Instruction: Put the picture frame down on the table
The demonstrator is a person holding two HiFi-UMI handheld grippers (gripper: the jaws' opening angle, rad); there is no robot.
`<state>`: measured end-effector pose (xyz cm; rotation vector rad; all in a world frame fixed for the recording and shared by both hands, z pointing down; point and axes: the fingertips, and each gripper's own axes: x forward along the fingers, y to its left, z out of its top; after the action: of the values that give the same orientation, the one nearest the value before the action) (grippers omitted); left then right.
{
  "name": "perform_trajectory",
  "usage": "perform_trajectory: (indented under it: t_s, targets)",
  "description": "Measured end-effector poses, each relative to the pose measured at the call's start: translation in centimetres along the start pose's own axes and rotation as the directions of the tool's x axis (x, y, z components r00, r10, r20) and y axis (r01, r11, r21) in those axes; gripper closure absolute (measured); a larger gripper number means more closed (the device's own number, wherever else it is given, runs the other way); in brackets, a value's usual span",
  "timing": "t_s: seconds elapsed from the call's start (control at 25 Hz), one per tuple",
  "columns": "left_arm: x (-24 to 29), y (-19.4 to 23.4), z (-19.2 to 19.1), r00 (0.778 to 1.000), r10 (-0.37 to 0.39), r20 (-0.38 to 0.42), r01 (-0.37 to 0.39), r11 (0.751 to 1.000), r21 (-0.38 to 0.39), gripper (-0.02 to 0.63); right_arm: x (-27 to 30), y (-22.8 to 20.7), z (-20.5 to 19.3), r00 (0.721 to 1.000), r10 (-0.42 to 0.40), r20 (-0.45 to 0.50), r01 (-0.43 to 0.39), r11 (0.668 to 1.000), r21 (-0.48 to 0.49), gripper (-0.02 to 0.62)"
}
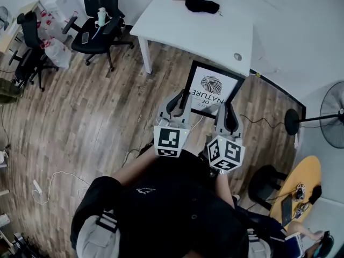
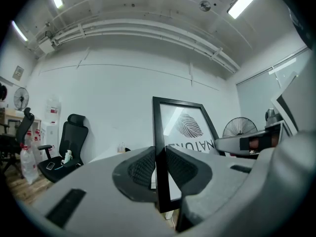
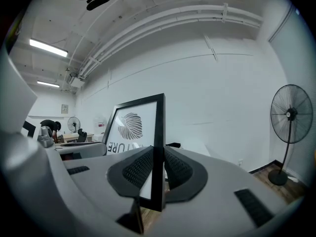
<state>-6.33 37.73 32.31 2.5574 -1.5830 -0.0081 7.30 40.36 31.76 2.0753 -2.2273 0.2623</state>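
Observation:
A black picture frame (image 1: 210, 87) with a white leaf print hangs in the air over the wooden floor, in front of the white table (image 1: 215, 31). My left gripper (image 1: 181, 104) is shut on its left side bar (image 2: 159, 157), which stands upright between the ribbed pads. My right gripper (image 1: 224, 112) is shut on the right side bar (image 3: 158, 157) in the same way. The print (image 2: 190, 127) shows in both gripper views. In the head view the frame's lower edge is hidden behind the grippers.
On the table lie a black cloth (image 1: 201, 5) and a small round object (image 1: 237, 56). Two black office chairs (image 1: 99, 23) stand at the left. A standing fan (image 1: 333, 114) and a cable on the floor are at the right.

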Motion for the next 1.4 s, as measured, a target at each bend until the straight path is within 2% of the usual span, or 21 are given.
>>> perform_trajectory:
  t_s: [0.52,0.76,1.12,1.4]
  targets:
    - [9.1,7.3,1.9,0.996,-0.088,0.024,0.088,0.996,0.015,0.532,10.7,2.0,2.2,0.994,-0.095,0.046,0.095,0.995,0.009,0.528]
    - [10.9,10.7,2.0,0.997,-0.077,0.024,0.077,0.997,0.004,0.534,13.5,4.2,2.2,0.995,-0.086,0.041,0.086,0.996,0.004,0.528]
    - [11.3,12.2,0.7,0.998,-0.067,-0.007,0.067,0.998,-0.007,0.534,15.1,5.0,0.9,0.998,-0.069,-0.008,0.069,0.998,0.007,0.528]
    - [13.0,14.7,0.6,1.000,0.003,-0.008,-0.003,1.000,0.001,0.534,18.9,5.9,0.7,1.000,-0.004,-0.022,0.004,1.000,0.004,0.528]
